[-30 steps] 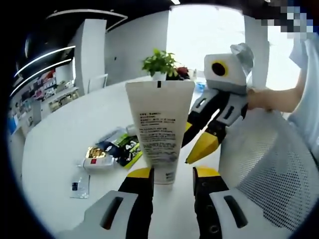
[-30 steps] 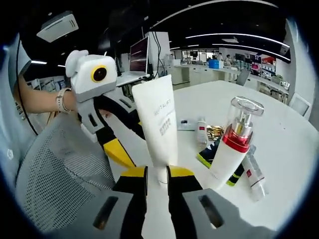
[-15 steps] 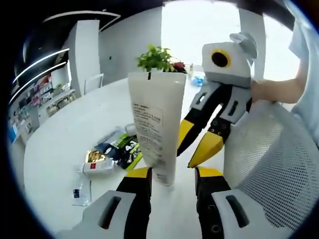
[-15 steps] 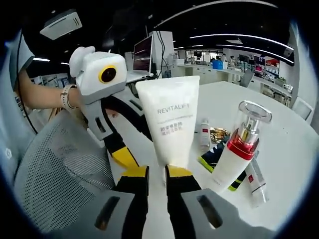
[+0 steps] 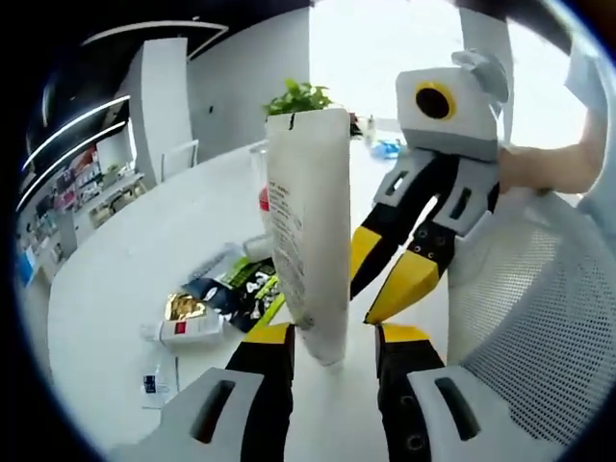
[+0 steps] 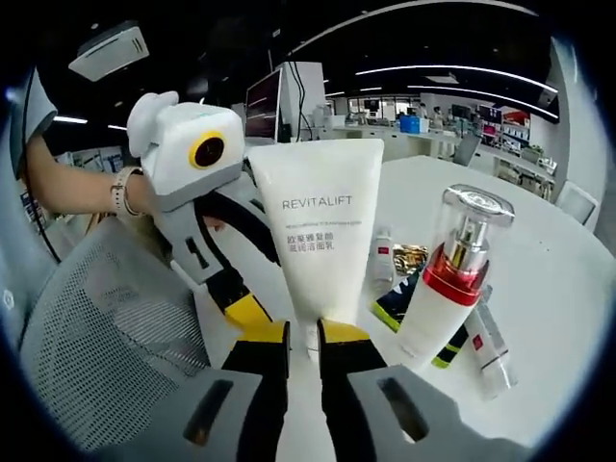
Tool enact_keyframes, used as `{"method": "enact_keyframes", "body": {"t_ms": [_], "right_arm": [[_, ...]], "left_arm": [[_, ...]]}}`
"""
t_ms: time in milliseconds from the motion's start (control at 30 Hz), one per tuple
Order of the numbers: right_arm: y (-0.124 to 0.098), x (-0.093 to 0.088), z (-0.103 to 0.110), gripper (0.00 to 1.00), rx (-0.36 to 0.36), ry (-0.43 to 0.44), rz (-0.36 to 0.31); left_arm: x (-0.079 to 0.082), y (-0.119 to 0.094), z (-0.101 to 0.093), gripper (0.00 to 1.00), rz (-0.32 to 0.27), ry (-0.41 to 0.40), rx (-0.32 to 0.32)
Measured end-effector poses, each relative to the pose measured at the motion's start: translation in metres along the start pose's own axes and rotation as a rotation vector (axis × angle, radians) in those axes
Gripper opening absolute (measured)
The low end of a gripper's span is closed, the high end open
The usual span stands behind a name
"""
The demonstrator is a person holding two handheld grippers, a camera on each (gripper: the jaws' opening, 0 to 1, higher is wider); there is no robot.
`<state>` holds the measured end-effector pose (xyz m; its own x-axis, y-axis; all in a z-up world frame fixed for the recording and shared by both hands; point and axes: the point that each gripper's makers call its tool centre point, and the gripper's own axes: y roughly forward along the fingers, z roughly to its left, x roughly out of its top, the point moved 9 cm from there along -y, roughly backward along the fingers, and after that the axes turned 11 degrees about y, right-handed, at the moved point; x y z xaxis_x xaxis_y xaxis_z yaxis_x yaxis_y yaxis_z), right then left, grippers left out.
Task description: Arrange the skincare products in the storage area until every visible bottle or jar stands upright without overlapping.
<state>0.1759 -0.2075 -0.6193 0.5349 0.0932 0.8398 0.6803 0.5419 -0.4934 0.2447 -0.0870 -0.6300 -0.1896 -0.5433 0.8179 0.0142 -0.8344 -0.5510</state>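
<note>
right hand-held gripper [image 6: 303, 339] pinches upright white tube [image 6: 318, 241]; left one [image 5: 332, 339] spread.

Blown-out window glare, fisheye-warped edges

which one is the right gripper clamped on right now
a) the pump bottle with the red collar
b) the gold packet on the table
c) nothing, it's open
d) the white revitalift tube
d: in the right gripper view the right gripper has its yellow-tipped jaws pinched on the cap end of the white tube, which stands cap-down, while the pump bottle stands free beside it.
</note>
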Motion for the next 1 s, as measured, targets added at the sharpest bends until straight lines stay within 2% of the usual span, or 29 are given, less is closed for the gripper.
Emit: {"method": "enact_keyframes", "body": {"t_ms": [233, 633, 800, 1000], "right_arm": [[-0.007, -0.002, -0.01, 0.12, -0.049, 0.041, -0.007], [-0.011, -0.003, -0.015, 0.13, -0.091, 0.057, 0.002], [-0.013, -0.003, -0.015, 0.13, -0.088, 0.082, -0.004], [-0.023, -0.005, -0.02, 0.14, -0.126, 0.048, 0.067]], "left_arm": [[0.003, 0.009, 0.002, 0.18, -0.01, 0.007, 0.021], [0.0, 0.009, 0.006, 0.21, -0.004, 0.002, 0.001], [-0.005, 0.004, 0.01, 0.25, 0.005, -0.014, 0.023], [-0.009, 0.003, 0.011, 0.22, 0.018, -0.032, 0.019]]}}
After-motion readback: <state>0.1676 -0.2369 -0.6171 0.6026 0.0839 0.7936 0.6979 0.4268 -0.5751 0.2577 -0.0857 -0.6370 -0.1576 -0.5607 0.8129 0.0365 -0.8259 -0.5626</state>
